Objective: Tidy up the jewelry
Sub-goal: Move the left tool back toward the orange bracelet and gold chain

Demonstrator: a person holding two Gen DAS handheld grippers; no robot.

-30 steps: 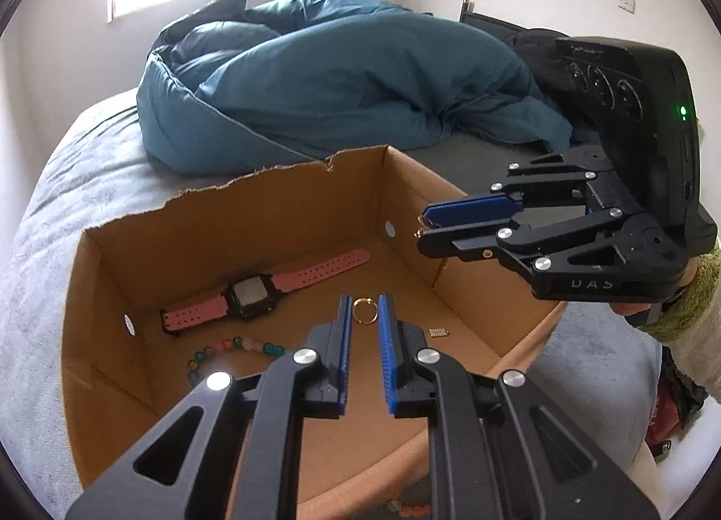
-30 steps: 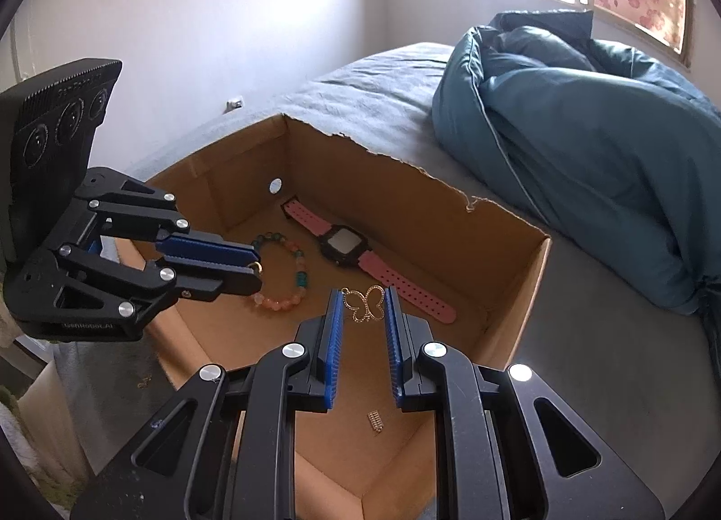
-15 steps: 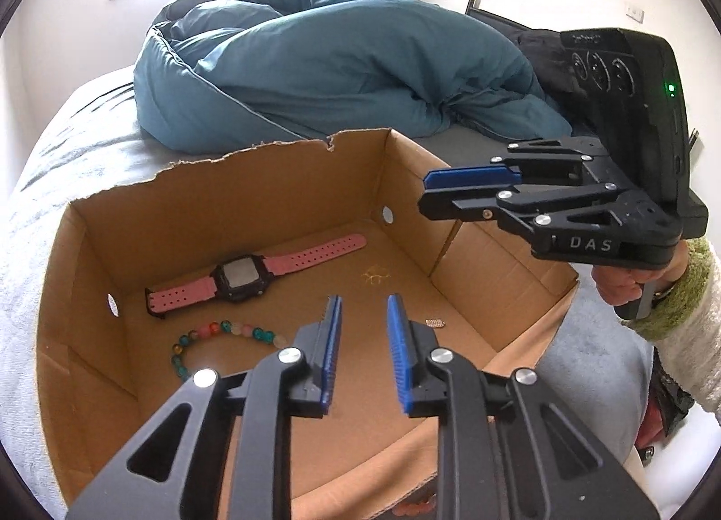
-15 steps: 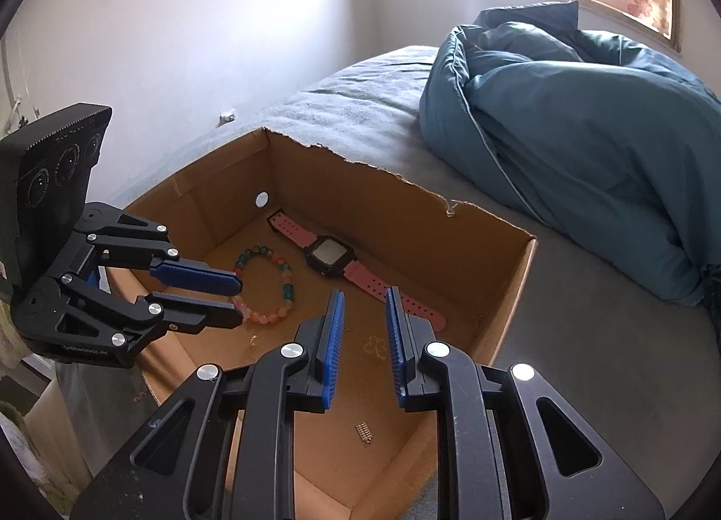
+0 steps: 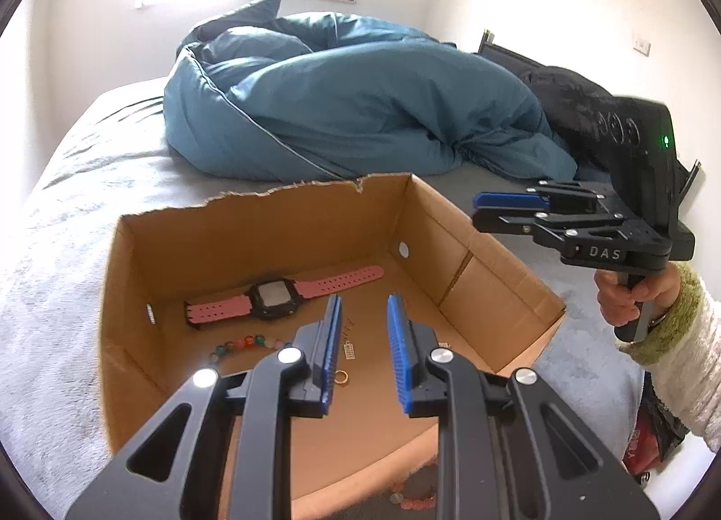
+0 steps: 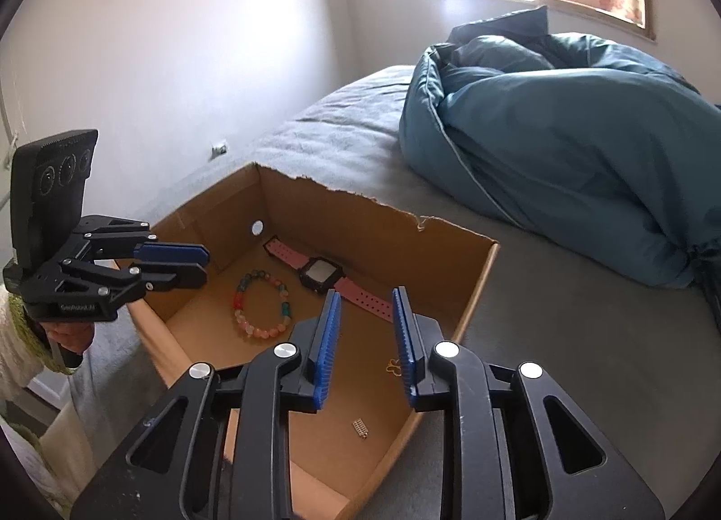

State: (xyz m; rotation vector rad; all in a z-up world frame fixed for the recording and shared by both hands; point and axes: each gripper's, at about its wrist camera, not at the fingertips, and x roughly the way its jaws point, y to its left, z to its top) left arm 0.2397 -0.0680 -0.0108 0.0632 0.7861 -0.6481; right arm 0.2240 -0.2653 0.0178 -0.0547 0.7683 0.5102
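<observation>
Left wrist view | left gripper (image 5: pixel 362 308) jaws narrow, nothing held, gold ring (image 5: pixel 341 378) on box (image 5: pixel 252 222) floor at 6 o'clock | right gripper (image 6: pixel 366 300) just opened, empty, butterfly charm (image 6: pixel 393 367) dropped at its 5 o'clock

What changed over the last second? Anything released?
Both let go. The left gripper jaws have just been opening; its gold ring now lies on the cardboard box floor. Same for the right gripper and its gold butterfly charm. Nothing between either pair. Unmoved: pink watch, bead bracelet.
</observation>
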